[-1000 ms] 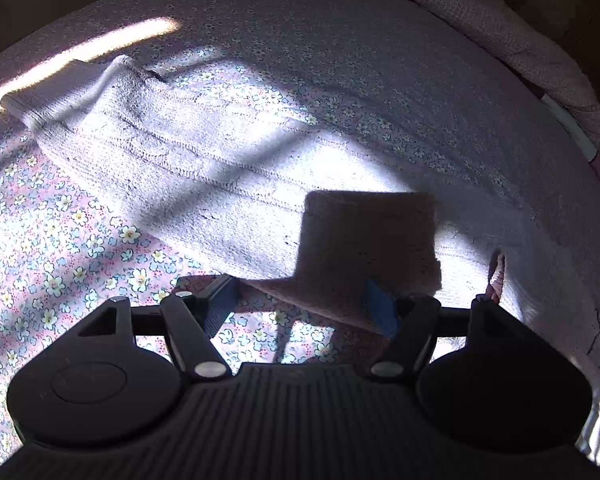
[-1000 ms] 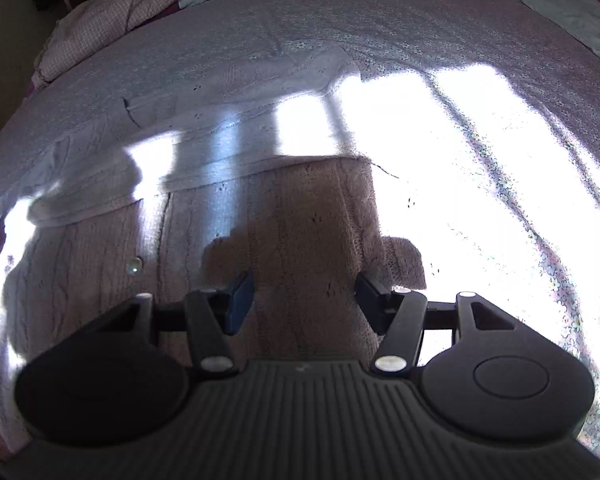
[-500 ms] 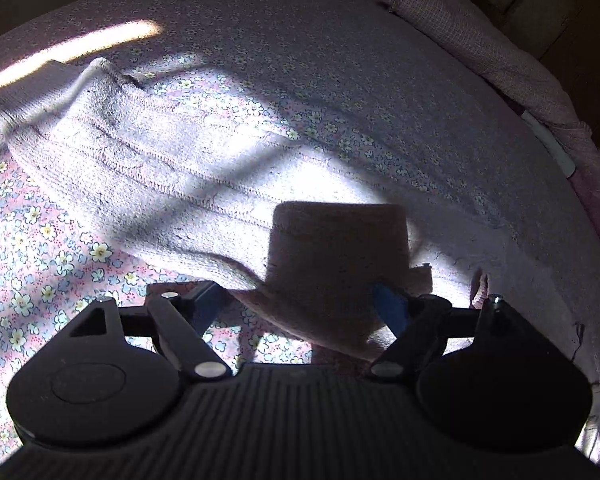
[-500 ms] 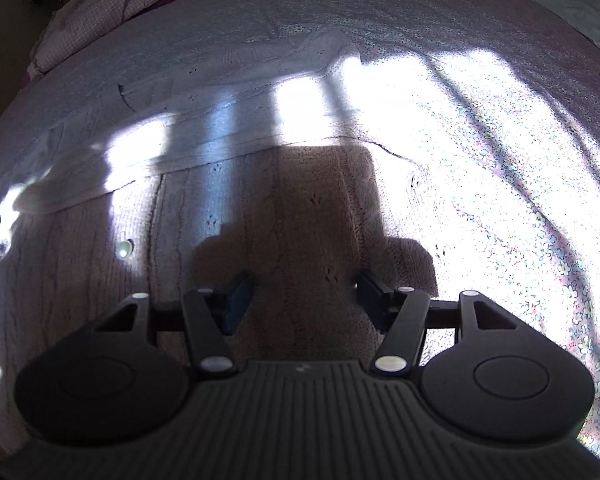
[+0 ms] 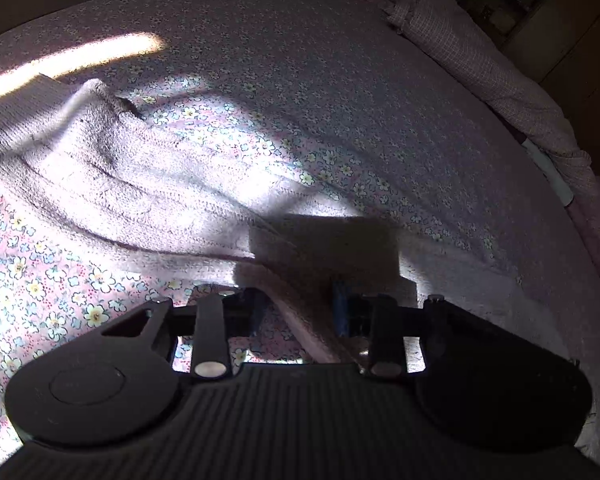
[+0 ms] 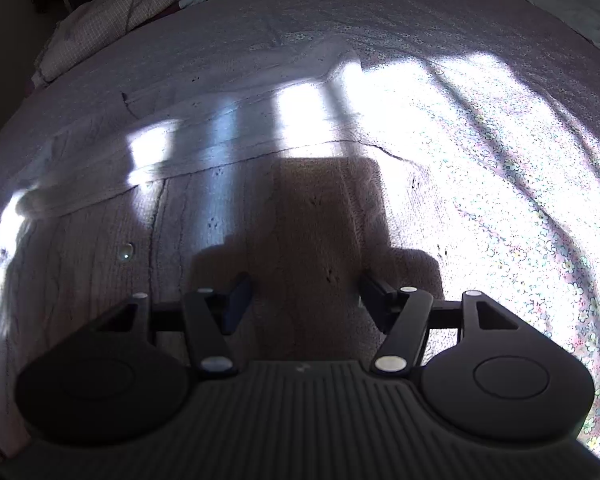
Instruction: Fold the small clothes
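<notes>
A pale knitted cardigan lies spread on a floral bedsheet (image 5: 340, 92). In the left wrist view its sleeve (image 5: 120, 176) stretches to the upper left and its edge (image 5: 300, 296) runs between the fingers. My left gripper (image 5: 300, 308) is partly closed around that raised edge, with a gap still showing. In the right wrist view the cardigan body (image 6: 300, 240) with a small button (image 6: 125, 249) lies flat under my right gripper (image 6: 304, 296), which is open and empty just above it.
A rumpled checked blanket (image 5: 480, 52) lies along the far edge of the bed, also in the right wrist view (image 6: 112, 12). A pale pillow (image 6: 560, 4) sits at the far right. Strong sunlight and shadows cross the sheet (image 6: 520, 200).
My left gripper has narrowed around the cardigan edge and the fabric there has lifted and bunched. My right gripper has shifted slightly forward over the cardigan body and stays open.
</notes>
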`<state>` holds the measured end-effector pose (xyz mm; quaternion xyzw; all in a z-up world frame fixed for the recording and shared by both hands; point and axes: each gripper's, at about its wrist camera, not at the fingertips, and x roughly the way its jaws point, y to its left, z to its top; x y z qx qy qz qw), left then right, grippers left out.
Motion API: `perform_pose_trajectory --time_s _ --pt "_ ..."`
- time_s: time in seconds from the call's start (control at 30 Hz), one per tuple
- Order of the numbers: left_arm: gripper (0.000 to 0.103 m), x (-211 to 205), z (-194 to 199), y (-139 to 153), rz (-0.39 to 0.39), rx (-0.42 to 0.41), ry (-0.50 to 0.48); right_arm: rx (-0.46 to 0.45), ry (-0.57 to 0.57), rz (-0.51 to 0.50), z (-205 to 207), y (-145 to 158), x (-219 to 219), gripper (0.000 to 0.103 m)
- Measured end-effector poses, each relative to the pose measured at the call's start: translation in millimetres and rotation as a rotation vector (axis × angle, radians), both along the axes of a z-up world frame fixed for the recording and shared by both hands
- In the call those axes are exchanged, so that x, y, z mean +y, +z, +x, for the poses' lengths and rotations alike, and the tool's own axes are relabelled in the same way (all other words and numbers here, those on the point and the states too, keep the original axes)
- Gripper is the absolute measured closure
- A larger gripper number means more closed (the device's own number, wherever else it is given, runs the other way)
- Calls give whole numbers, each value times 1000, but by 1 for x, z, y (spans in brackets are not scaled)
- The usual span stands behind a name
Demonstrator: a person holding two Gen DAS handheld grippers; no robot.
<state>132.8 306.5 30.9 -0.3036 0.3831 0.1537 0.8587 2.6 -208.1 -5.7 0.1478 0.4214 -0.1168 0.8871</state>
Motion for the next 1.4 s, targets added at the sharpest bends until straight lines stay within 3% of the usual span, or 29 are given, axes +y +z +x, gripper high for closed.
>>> perform_pose_trajectory --time_s 0.17,0.47,0.77,0.97,1.17,1.27,1.4 --pt "88 9 -11 1 -47 -46 -26 -7 21 -36 1 -3 6 38" --pt "91 1 -26 21 11 -136 -86 -16 0 10 0 0 0 38" --pt "91 -30 -38 69 65 -272 -152 -29 9 54 -5 13 -8 39" --pt "91 -72 -40 104 138 -356 -244 -36 7 77 -11 12 -11 39" --pt "91 -134 -34 123 240 -386 -361 -57 24 83 -17 17 -16 39" --pt "91 -171 -31 119 260 -372 -429 -77 38 76 -22 23 -18 39" --pt "91 -212 -23 90 229 -307 -503 -86 60 71 -26 25 -21 39"
